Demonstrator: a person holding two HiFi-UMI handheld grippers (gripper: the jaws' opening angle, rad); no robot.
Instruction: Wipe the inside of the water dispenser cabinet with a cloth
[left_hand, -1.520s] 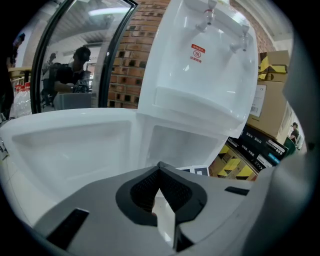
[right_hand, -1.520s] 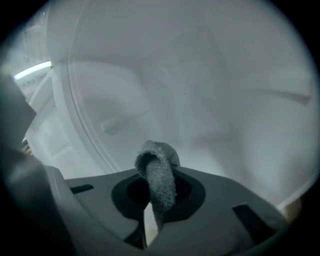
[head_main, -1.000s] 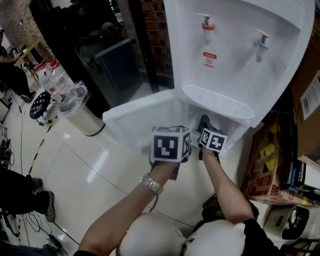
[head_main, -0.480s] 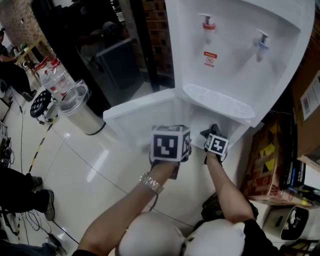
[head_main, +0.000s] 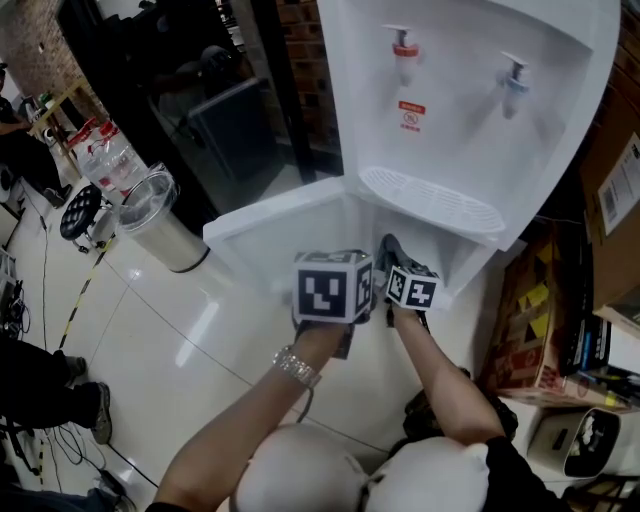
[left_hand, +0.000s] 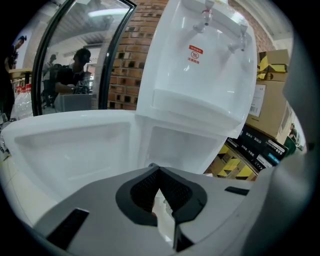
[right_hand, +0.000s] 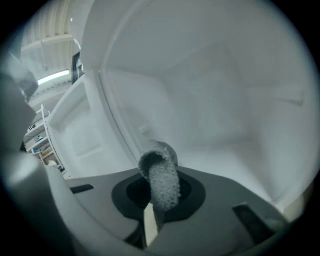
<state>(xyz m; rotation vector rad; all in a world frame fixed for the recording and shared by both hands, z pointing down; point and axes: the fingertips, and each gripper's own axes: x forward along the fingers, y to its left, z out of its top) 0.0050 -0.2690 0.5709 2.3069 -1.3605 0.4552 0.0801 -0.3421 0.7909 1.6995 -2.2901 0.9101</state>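
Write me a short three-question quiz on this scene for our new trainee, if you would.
1. True or false: the right gripper is shut on a grey cloth.
2. How does the cabinet door of the water dispenser stand? A: shut. B: swung open towards the person's left. C: taken off and laid on the floor.
3. Fill in the missing word: the left gripper has its jaw tips ___, with nothing held between them.

Key: 1 true; 2 B; 3 together.
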